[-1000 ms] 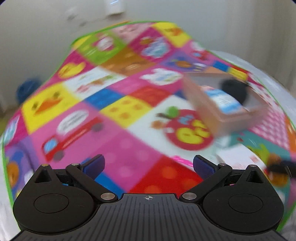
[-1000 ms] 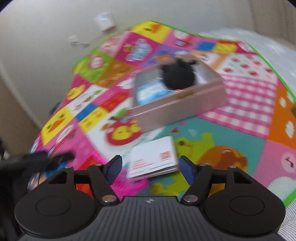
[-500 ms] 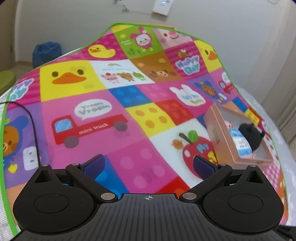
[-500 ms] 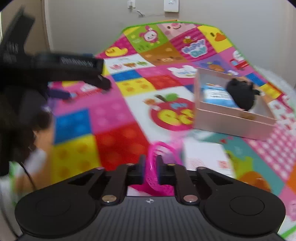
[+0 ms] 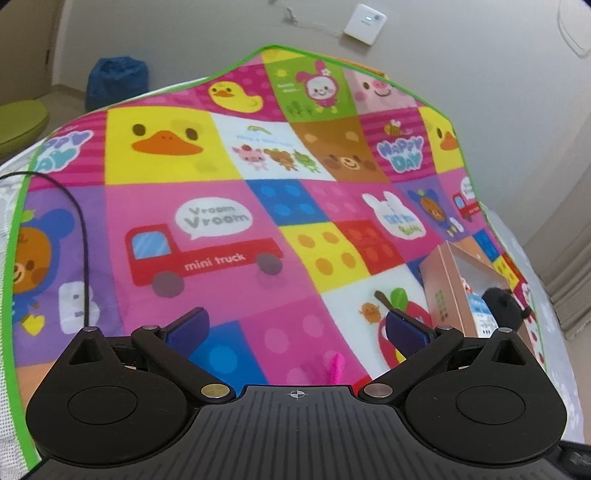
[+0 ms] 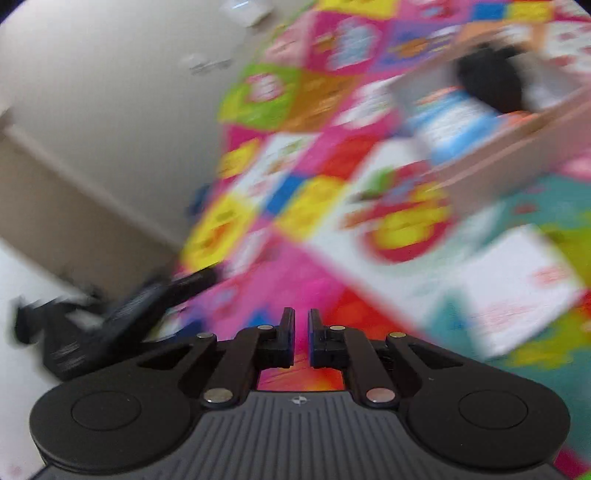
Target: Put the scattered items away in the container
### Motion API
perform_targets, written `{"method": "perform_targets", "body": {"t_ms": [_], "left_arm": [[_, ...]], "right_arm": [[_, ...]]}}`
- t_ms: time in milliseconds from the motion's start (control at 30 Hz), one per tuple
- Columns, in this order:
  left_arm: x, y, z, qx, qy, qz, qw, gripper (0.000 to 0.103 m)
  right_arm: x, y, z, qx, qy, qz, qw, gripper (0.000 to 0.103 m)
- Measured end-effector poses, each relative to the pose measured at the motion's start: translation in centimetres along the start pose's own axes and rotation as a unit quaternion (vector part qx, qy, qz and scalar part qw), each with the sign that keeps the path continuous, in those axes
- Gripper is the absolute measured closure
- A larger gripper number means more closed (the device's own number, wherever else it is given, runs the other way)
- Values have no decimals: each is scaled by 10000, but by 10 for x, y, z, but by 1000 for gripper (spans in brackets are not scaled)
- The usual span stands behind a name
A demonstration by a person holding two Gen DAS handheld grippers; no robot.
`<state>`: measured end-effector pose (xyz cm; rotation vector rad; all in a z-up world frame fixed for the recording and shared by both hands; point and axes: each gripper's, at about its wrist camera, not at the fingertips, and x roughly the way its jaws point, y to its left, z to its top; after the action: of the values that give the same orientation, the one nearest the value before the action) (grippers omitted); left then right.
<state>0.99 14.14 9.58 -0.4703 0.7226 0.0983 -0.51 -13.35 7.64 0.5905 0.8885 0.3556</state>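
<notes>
Box (image 5: 441,295) already holds a black soft toy (image 5: 504,308) and a blue-white pack. A white booklet (image 6: 517,291) lies on the mat in front of the box. Right gripper (image 6: 301,332): fingers pressed nearly together, nothing visible between them (blurred). Left gripper (image 5: 295,328): fingers spread, empty. Surface: patchwork play mat (image 5: 221,206) against a beige wall (image 5: 184,33).

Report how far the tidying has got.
Done: a black toy and a blue-and-white pack lie in the box. In hand: the right hand-held gripper is shut, but blur hides whether it holds anything; the left hand-held gripper is open and empty. Left: the white booklet on the mat, and apparently a pink item.
</notes>
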Motion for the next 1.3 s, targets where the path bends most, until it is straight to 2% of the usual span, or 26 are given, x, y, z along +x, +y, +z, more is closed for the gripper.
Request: {"method": "perform_targets", "body": {"t_ms": [67, 100, 133, 200, 267, 333, 367, 433, 500, 533, 633, 700, 767, 833, 867, 900, 967, 1033, 1133, 1200, 1300], "left_arm": [[1, -2, -1, 48, 17, 4, 10000, 0], [1, -3, -1, 54, 22, 0, 10000, 0], [0, -3, 0, 46, 26, -12, 10000, 0], [-5, -1, 3, 12, -8, -86, 10000, 0], [-15, 4, 11, 27, -113, -152, 9998, 0], [-26, 9, 21, 170, -311, -17, 9994, 0], [-31, 12, 25, 268, -431, 150, 9986, 0], [-38, 18, 31, 425, -722, 716, 9939, 0], [-39, 27, 33, 322, -846, 1146, 9893, 0], [-38, 33, 34, 159, -824, 1198, 9892, 0], [-29, 47, 36, -303, -585, 944, 9934, 0], [-25, 48, 34, -259, -523, 900, 9942, 0], [-22, 47, 32, -120, -514, 903, 9945, 0], [-20, 46, 31, -46, -497, 839, 9952, 0], [-19, 46, 31, -33, -493, 809, 9955, 0], [-18, 47, 30, -25, -490, 788, 9957, 0], [-16, 49, 31, -26, -480, 787, 9957, 0], [-15, 51, 31, -56, -472, 791, 9957, 0], [-13, 51, 30, -60, -453, 705, 9965, 0], [-14, 48, 30, -11, -470, 643, 9968, 0], [-14, 43, 28, 98, -490, 564, 9972, 0]], "right_arm": [[-8, -3, -5, -430, -187, -701, 9964, 84], [-12, 0, -10, -712, -255, -978, 9923, 69], [-16, 6, -17, -1004, -328, -1142, 9878, 52], [-19, 23, -32, -1547, -417, -1132, 9806, 38], [-16, 47, -48, -2102, -405, -962, 9721, 37], [-8, 72, -64, -2627, -344, -713, 9616, 36], [-2, 84, -72, -2876, -312, -588, 9554, 36], [11, 106, -88, -3371, -270, -431, 9401, 36], [26, 124, -103, -3802, -218, -401, 9238, 36], [34, 130, -109, -3964, -172, -397, 9171, 36], [51, 142, -125, -4390, -39, -410, 8975, 36], [62, 147, -133, -4674, 8, -474, 8828, 36], [71, 151, -141, -4857, 74, -516, 8726, 45], [83, 155, -144, -4959, 176, -618, 8660, 69], [89, 156, -144, -4950, 246, -668, 8660, 76], [93, 156, -142, -4882, 308, -686, 8695, 89], [93, 155, -132, -4574, 346, -609, 8865, 96], [84, 150, -115, -4088, 333, -492, 9107, 97], [67, 127, -80, -3035, 368, -277, 9517, 96], [54, 104, -60, -2368, 304, -251, 9708, 96], [32, 62, -40, -1500, 118, -351, 9880, 95]]}}
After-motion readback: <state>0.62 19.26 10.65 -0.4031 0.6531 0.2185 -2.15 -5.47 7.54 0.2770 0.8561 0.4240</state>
